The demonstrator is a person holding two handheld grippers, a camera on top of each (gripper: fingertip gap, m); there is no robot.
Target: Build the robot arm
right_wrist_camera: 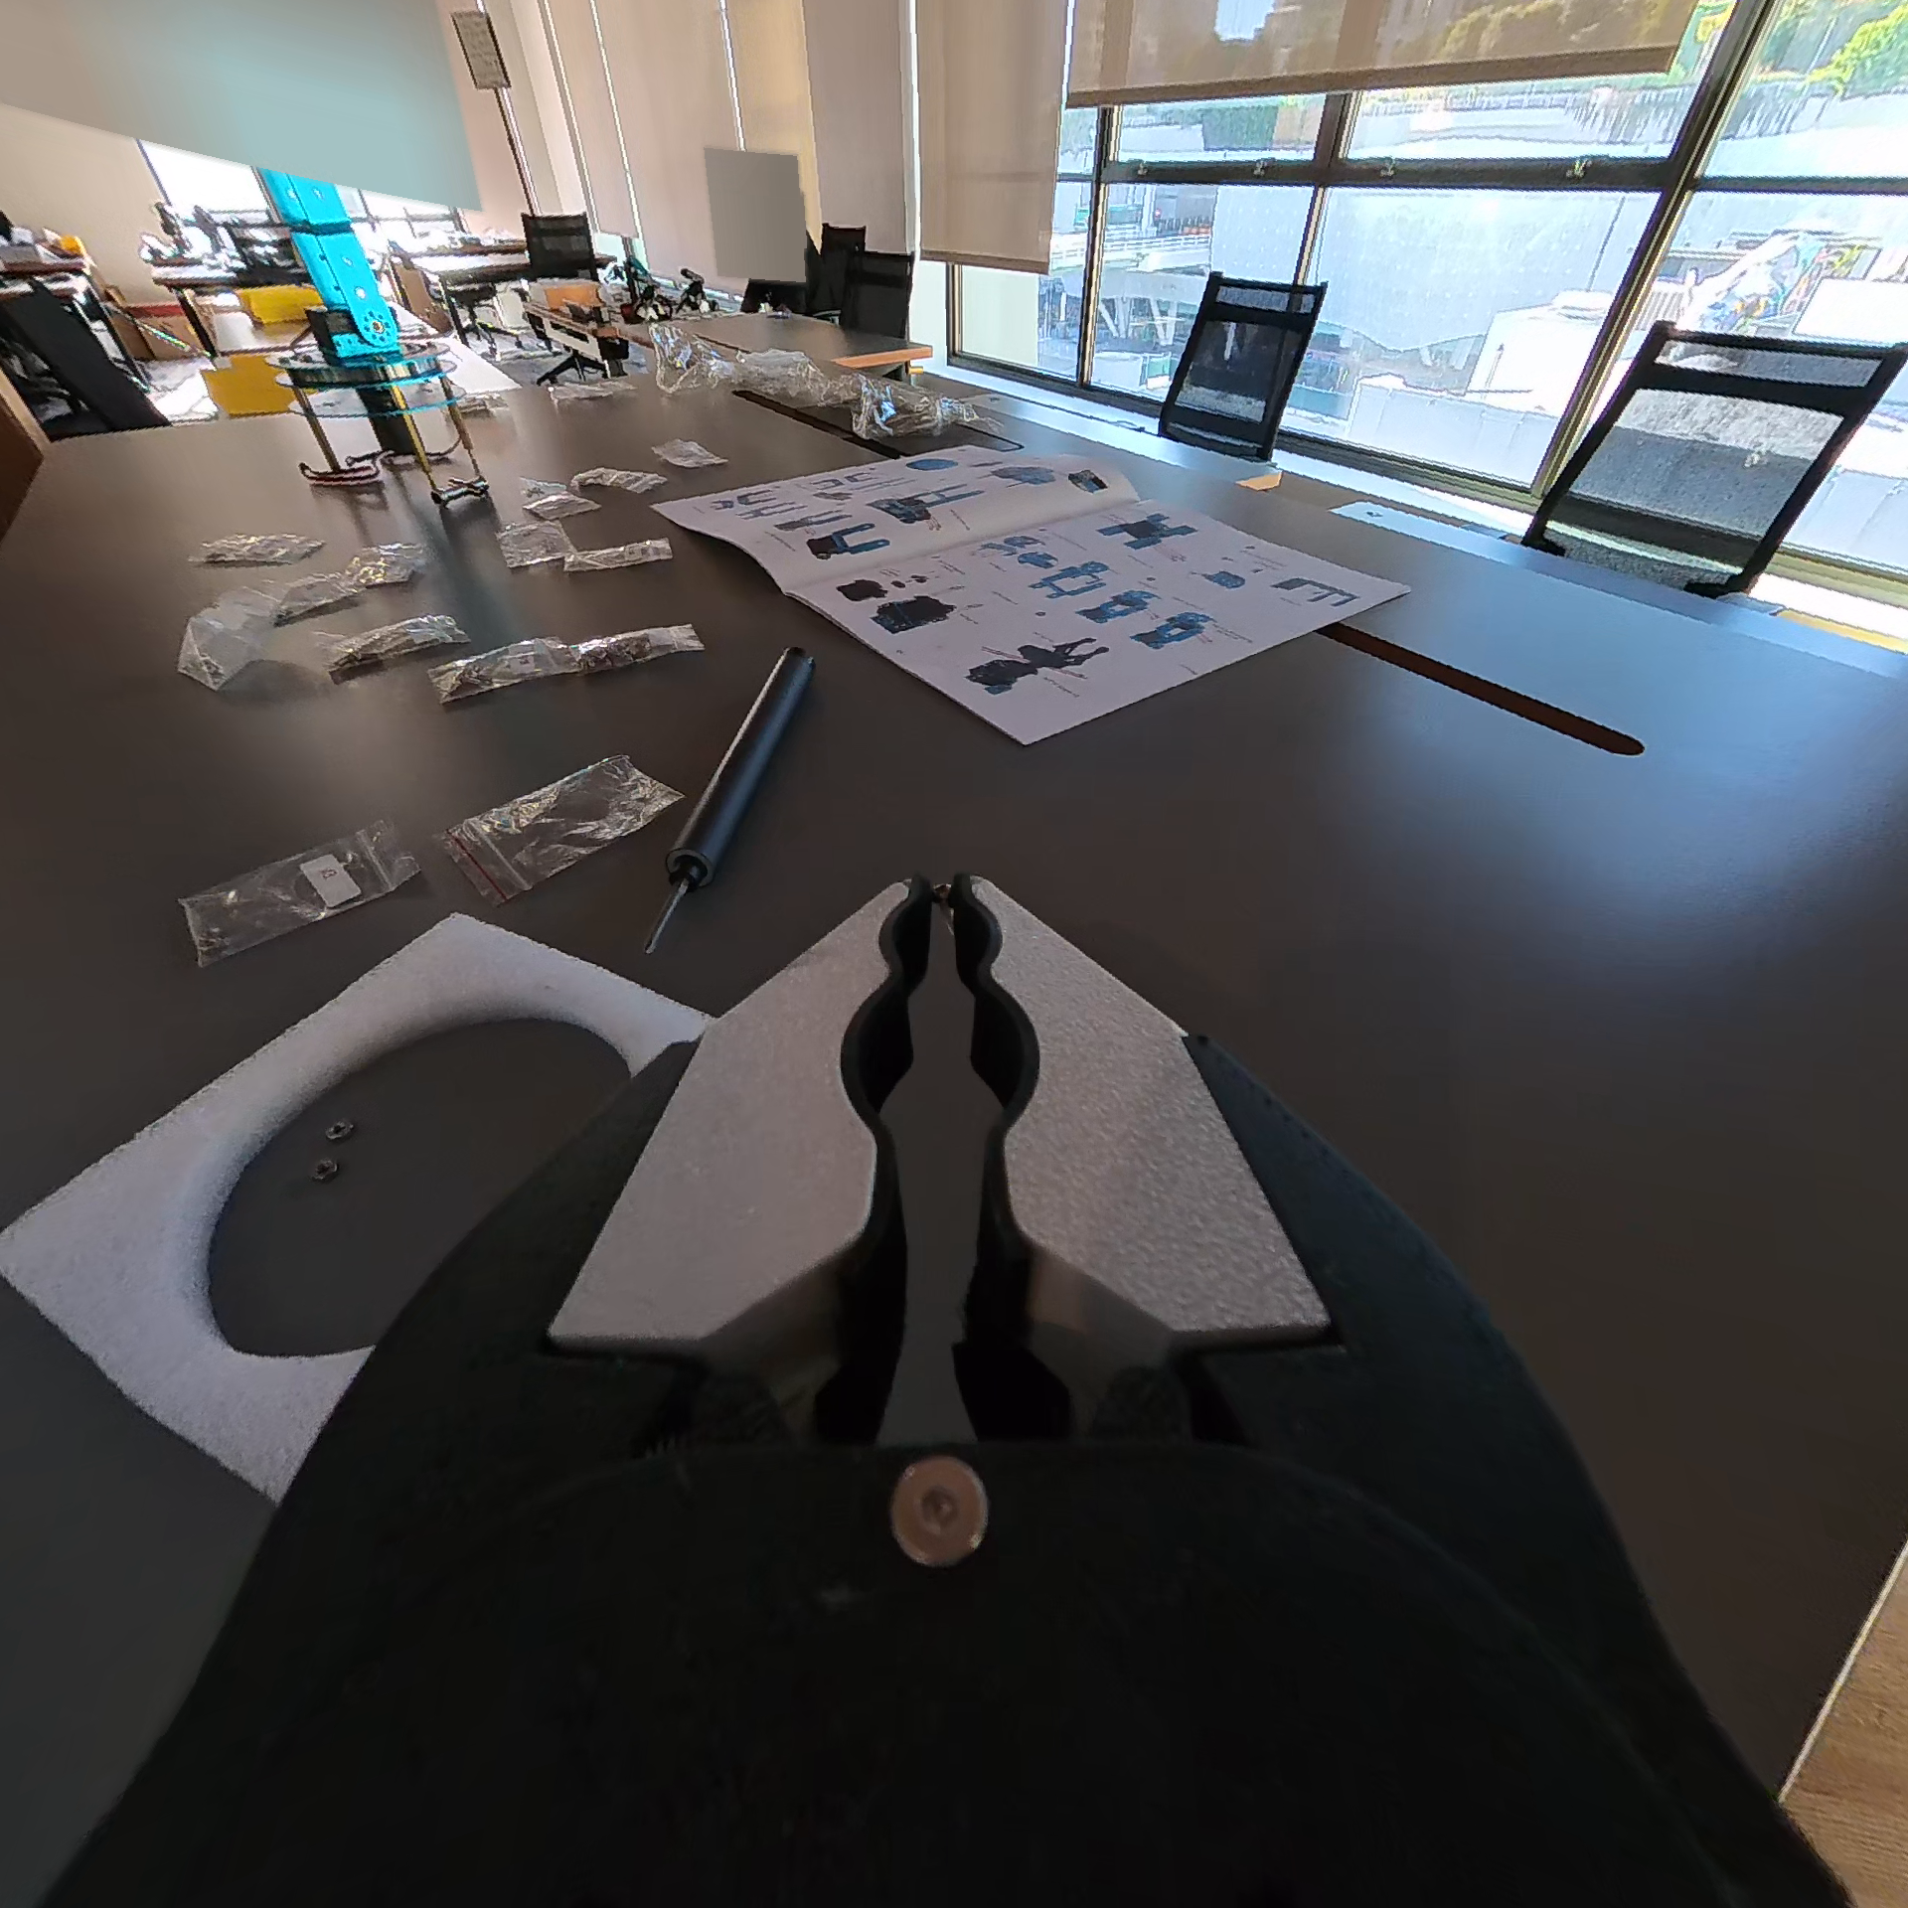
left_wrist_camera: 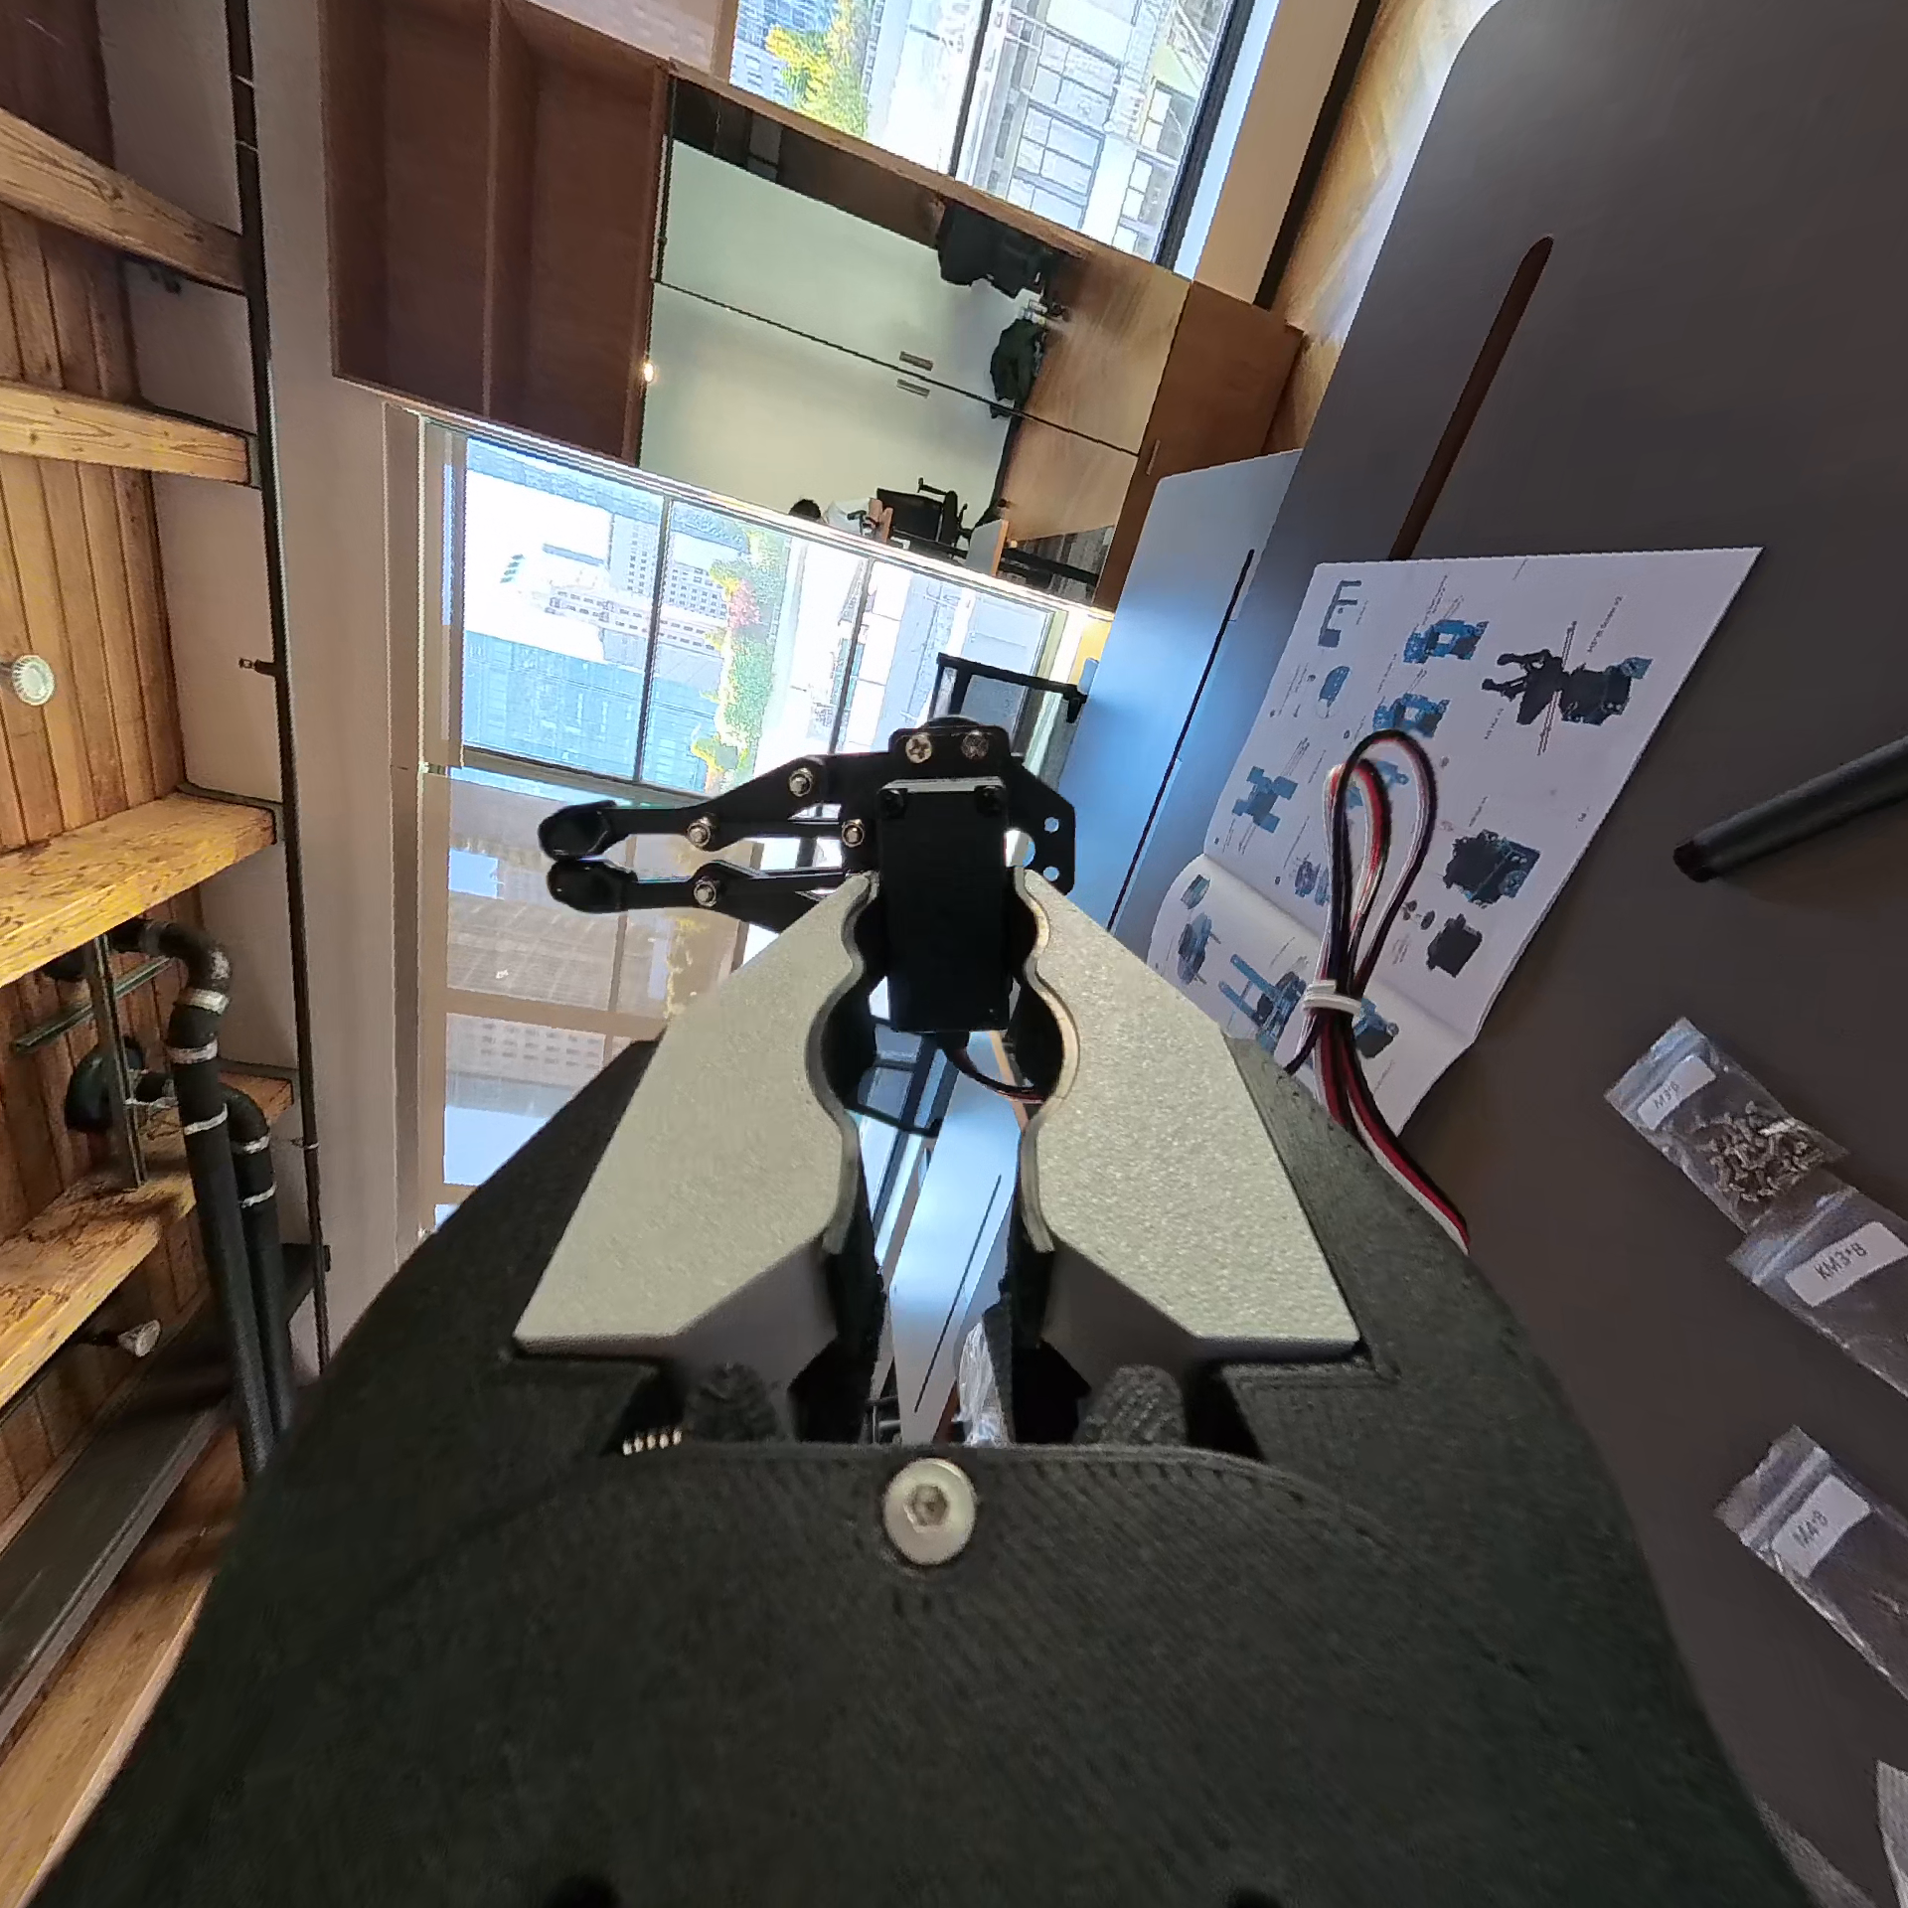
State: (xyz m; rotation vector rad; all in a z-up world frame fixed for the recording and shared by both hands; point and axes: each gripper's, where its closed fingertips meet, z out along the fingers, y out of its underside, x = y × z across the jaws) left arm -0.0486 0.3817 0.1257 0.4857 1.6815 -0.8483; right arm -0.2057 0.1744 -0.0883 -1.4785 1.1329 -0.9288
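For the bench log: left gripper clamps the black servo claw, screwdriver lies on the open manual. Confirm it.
Not quite. The right wrist view shows the screwdriver on the dark table, beside the open manual, not touching it. The left gripper does clamp the black servo claw.

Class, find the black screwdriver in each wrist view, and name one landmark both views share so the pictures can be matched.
Left wrist view: only one end of the screwdriver shows, at the right edge on the dark table, beside the open booklet.
Right wrist view: the whole screwdriver lies on the table left of centre, ahead of the right gripper, between the booklet and the small bags.
Shared landmark: the booklet.
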